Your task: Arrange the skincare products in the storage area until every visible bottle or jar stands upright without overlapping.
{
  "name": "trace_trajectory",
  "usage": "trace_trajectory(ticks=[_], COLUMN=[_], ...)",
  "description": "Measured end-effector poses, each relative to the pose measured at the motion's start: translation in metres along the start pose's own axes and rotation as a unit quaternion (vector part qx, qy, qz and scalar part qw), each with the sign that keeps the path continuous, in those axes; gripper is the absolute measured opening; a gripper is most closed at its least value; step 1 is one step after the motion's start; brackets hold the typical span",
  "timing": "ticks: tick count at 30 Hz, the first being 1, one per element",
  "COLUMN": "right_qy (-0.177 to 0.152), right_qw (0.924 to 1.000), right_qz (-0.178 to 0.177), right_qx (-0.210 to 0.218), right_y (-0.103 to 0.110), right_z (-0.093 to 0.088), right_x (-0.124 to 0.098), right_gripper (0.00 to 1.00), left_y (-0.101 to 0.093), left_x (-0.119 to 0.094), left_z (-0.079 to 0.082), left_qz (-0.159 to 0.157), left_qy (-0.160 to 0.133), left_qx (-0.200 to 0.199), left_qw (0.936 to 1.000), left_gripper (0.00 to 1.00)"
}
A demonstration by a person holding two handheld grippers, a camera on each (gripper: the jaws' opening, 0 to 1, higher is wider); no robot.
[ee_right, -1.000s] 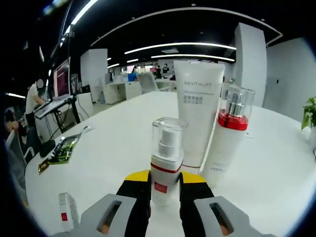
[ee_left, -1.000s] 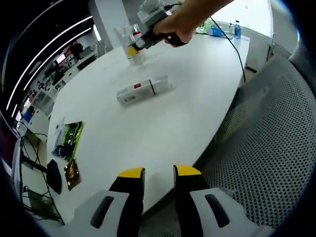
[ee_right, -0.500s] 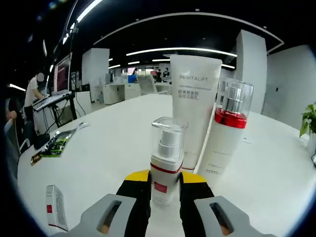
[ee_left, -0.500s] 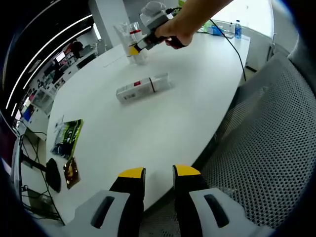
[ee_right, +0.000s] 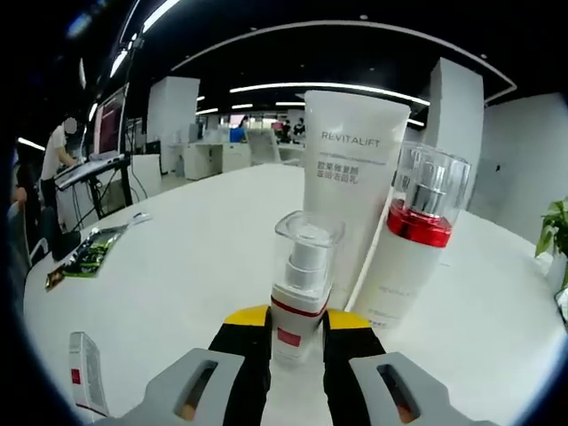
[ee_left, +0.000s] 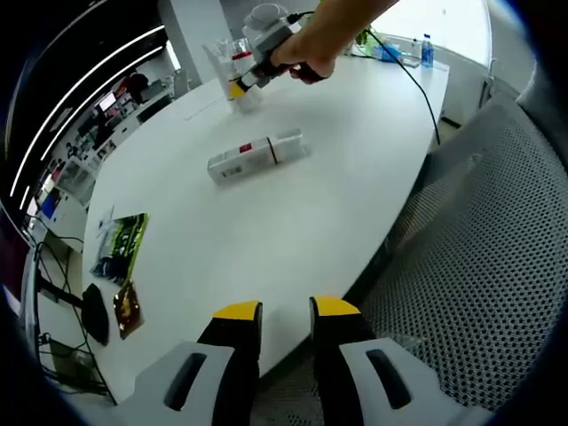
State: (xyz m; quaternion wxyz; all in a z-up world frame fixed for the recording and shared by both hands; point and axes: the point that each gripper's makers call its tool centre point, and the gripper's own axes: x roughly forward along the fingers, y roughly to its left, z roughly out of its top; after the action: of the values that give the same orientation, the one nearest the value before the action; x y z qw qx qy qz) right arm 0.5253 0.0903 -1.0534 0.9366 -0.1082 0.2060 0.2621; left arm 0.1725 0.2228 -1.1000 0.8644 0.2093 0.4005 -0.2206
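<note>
Jaws of the right gripper [ee_right: 295, 330] are clamped on the base of a small pump bottle [ee_right: 302, 288], a white bottle with a red band and a clear cap, which stands upright on the white worktop [ee_right: 177, 257]. Just behind it, in the right gripper view, a white tube [ee_right: 353, 191] lettered REVITALIFT stands upright on its cap. A taller pump bottle [ee_right: 410, 235] with a red collar and clear cap stands just beside the tube on its right, leaning slightly in this fisheye view. Whether the tube and the taller bottle touch cannot be told. A white carton [ee_right: 86, 384] with a red mark lies flat at the lower left of the same view, well apart from the three upright items.

Jaws of the left gripper [ee_left: 286, 312] are parted with a narrow gap and grasp nothing; they hang over the near edge of the worktop, beside the grey mesh back of a chair [ee_left: 497, 266]. In the left gripper view, the carton [ee_left: 257, 156] lies on its side near the middle of the worktop. Beyond it, a hand [ee_left: 302, 55] holds the right gripper [ee_left: 238, 84] against the cluster of bottles at the far end. Green packets [ee_left: 122, 250] lie near the left edge of the worktop.
</note>
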Motion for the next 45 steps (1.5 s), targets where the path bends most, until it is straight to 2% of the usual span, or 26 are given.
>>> trace_trajectory(ticks=[10, 29, 34, 42, 45], right_qy=[0.005, 0.024, 0.037, 0.050, 0.063], right_qw=[0.9998, 0.9996, 0.9992, 0.9985, 0.9976], right_qz=[-0.020, -0.007, -0.007, -0.003, 0.005], right_qx=[0.007, 0.012, 0.015, 0.021, 0.026], right_y=[-0.005, -0.006, -0.005, 0.000, 0.007], right_z=[-0.001, -0.002, -0.007, -0.016, -0.026], right_x=[0.002, 0.003, 0.001, -0.017, -0.028], right_gripper=[0.15, 0.15, 0.24, 0.26, 0.28], left_y=[0.000, -0.001, 0.000, 0.001, 0.001], left_x=[0.000, 0.000, 0.000, 0.000, 0.000], left_z=[-0.001, -0.003, -0.003, -0.002, -0.001], left_qz=[0.001, 0.000, 0.001, 0.004, 0.005], left_qy=[0.003, 0.009, 0.009, 0.008, 0.005], left_qx=[0.001, 0.004, 0.003, 0.004, 0.005], left_qw=[1.0000, 1.0000, 1.0000, 1.0000, 1.0000], left_gripper=[0.17, 0.16, 0.16, 0.16, 0.16])
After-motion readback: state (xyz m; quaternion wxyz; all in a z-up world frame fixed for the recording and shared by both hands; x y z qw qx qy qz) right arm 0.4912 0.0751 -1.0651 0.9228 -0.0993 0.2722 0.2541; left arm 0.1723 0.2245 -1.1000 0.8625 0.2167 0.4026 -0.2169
